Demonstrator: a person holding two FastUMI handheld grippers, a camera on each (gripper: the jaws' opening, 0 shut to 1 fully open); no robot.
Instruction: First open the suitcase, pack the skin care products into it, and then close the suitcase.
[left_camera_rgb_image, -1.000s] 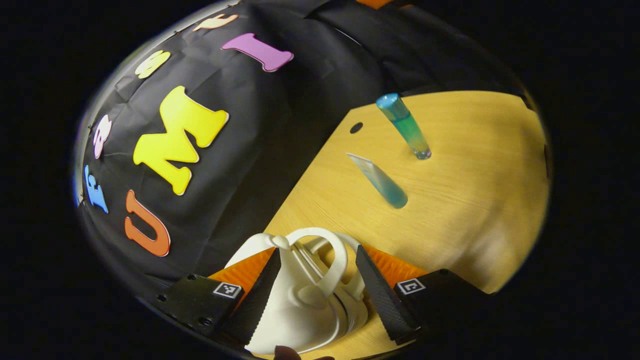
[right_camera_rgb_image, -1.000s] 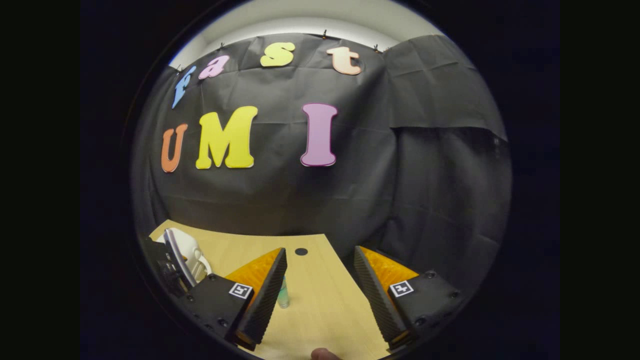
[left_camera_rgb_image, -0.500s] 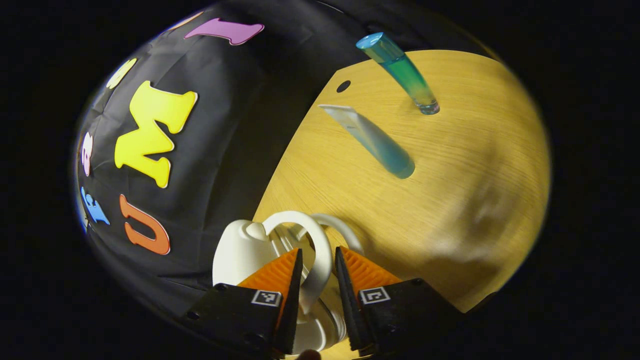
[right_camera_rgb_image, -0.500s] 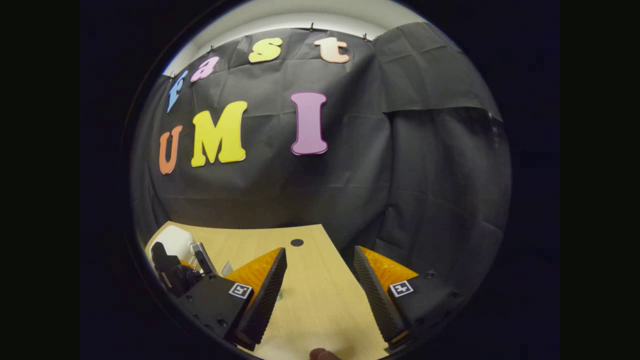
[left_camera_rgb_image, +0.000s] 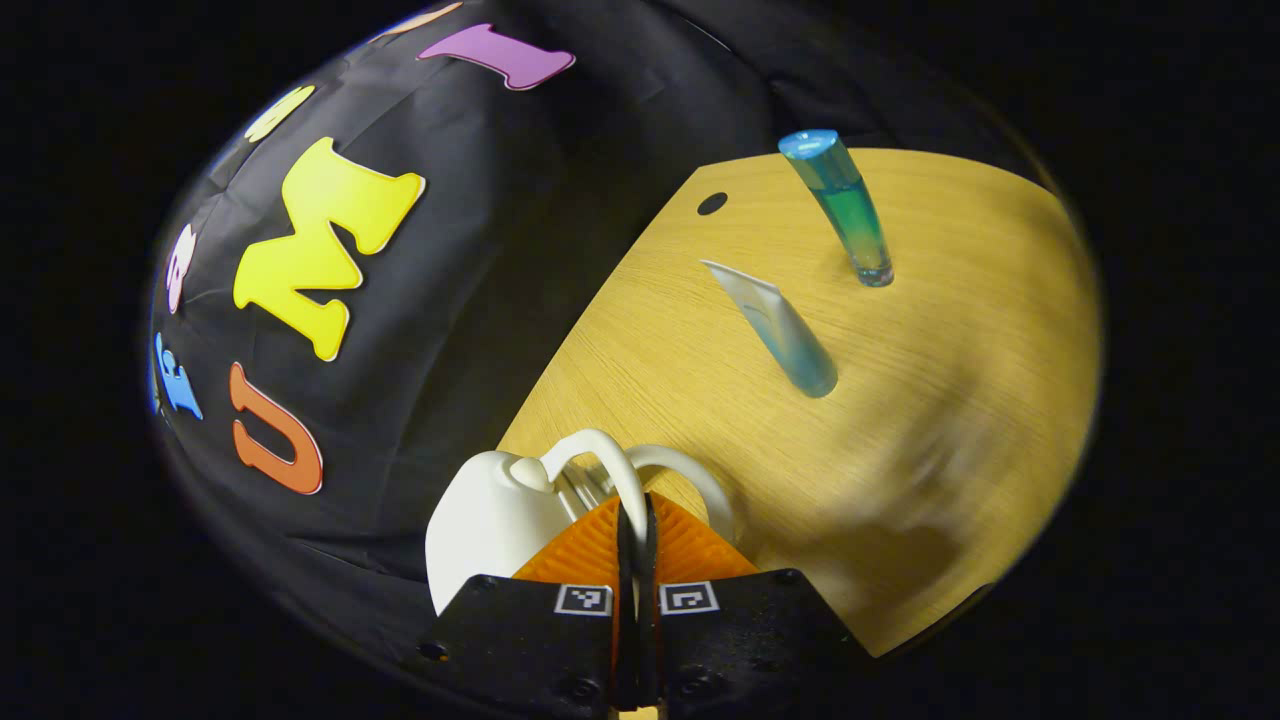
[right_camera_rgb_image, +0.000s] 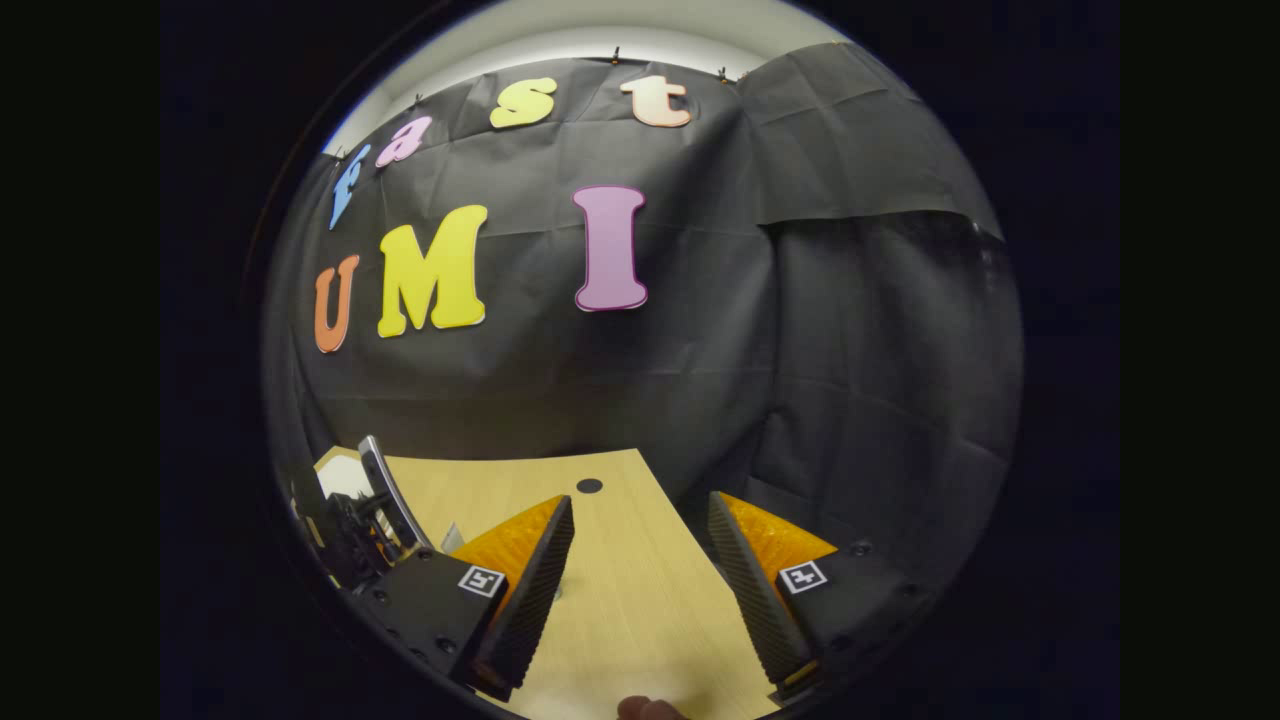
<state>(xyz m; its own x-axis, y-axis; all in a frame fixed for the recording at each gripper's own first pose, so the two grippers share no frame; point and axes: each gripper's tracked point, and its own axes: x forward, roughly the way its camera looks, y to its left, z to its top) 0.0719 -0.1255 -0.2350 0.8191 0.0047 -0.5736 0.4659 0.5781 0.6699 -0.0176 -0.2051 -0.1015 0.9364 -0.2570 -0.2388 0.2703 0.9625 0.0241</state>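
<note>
Left gripper (left_camera_rgb_image: 636, 520) pinches the white handle (left_camera_rgb_image: 600, 462) of the small suitcase (left_camera_rgb_image: 490, 520), likely so it can pull the lid open. Right gripper (right_camera_rgb_image: 640, 580) waits wide open over the wooden table (right_camera_rgb_image: 640, 620), holding nothing. Farther off, a blue tube (left_camera_rgb_image: 775, 330) lies flat and a bottle (left_camera_rgb_image: 848, 205) stands, not packed yet.

White suitcase (left_camera_rgb_image: 490, 520), lower centre of left gripper view; rounded shell, two arched white handles (left_camera_rgb_image: 610, 470) on top. Blue-green capped bottle (left_camera_rgb_image: 845, 205) upright, upper right. Pale blue squeeze tube (left_camera_rgb_image: 775, 325) standing cap-down, tilted, centre right, apart from the bottle.
</note>
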